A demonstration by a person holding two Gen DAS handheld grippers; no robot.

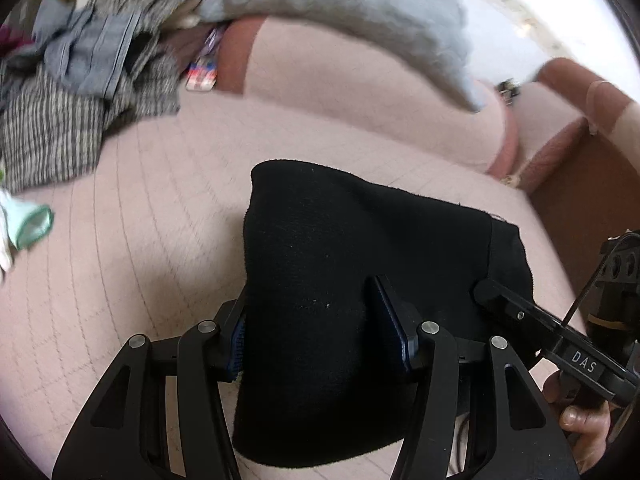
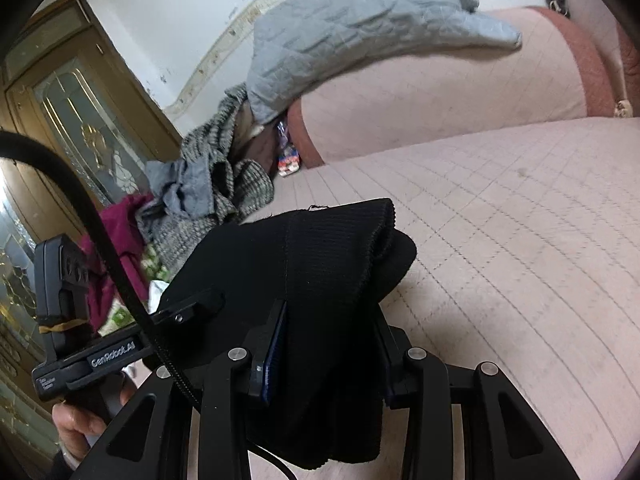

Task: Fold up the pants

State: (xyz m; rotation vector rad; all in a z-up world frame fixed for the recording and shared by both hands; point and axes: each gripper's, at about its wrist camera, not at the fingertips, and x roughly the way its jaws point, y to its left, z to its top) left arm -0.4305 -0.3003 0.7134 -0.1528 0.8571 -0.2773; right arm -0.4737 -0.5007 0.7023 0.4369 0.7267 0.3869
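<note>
Left wrist view: "DAS"-marked right claw [image 1: 484,292] and left claw [image 1: 316,320], both pinching black pants [image 1: 340,240].

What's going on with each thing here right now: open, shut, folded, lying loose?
Black pants: folded, held up off the sofa by both grippers.
Left hand-held gripper: shut on the pants.
Right hand-held gripper: shut on the pants.
Clothes pile: unfolded, heaped.
Grey quilt: draped over sofa back.
</note>
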